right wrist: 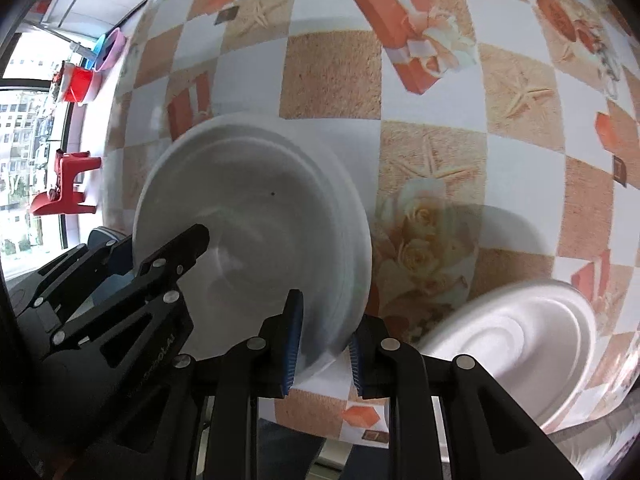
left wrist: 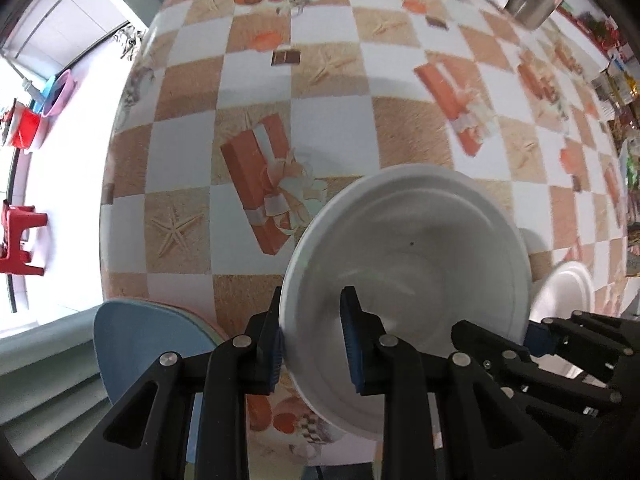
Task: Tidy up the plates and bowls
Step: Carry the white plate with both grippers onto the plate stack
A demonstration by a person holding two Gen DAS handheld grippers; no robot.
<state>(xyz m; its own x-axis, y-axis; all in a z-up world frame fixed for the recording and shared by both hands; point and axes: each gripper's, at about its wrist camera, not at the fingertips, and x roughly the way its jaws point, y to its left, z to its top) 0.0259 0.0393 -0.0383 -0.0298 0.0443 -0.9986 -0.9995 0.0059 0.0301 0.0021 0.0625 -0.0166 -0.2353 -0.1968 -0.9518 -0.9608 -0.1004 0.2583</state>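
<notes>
Together, the left gripper (left wrist: 316, 344) pinches the white bowl's (left wrist: 408, 248) left rim while the right gripper (right wrist: 322, 350) clamps its right rim, carrying it above the checkered worktop (left wrist: 328, 128), probably toward the white plate (right wrist: 516, 344) for careful lowering.

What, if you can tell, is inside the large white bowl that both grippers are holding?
The large white bowl looks empty apart from one tiny dark speck on its inner wall. One pad of the left gripper and one of the right gripper cover small patches by the rim.
</notes>
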